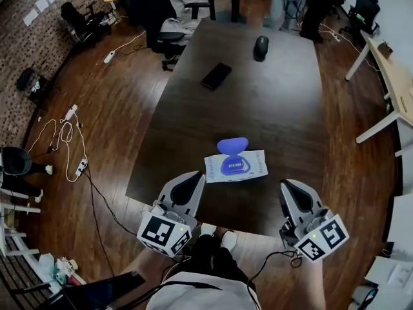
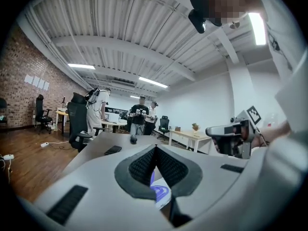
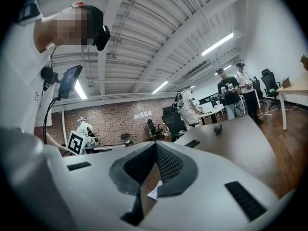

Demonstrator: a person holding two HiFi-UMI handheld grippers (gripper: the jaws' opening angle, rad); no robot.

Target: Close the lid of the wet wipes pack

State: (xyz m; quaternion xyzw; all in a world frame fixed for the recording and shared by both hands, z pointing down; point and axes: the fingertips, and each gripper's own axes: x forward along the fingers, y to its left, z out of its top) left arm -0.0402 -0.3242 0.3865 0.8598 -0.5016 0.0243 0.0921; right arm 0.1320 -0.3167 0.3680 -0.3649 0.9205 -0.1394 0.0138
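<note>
Blue and flipped back past the far edge of the wet wipes pack (image 1: 236,166), with the lid (image 1: 232,146) not yet shut, so nothing of the task done. Near the pack's near-left corner with the left gripper (image 1: 197,176), farther off its near-right with the right gripper (image 1: 286,185), fingers (image 2: 142,167) of both pressed together on nothing. Left, probably: reaching the pack on the table (image 1: 271,95), tipping the lid over, pressing it down

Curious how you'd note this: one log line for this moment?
wet wipes pack: on table, blue lid open | left gripper: jaws shut, empty | right gripper: jaws shut, empty | neither touches pack
</note>
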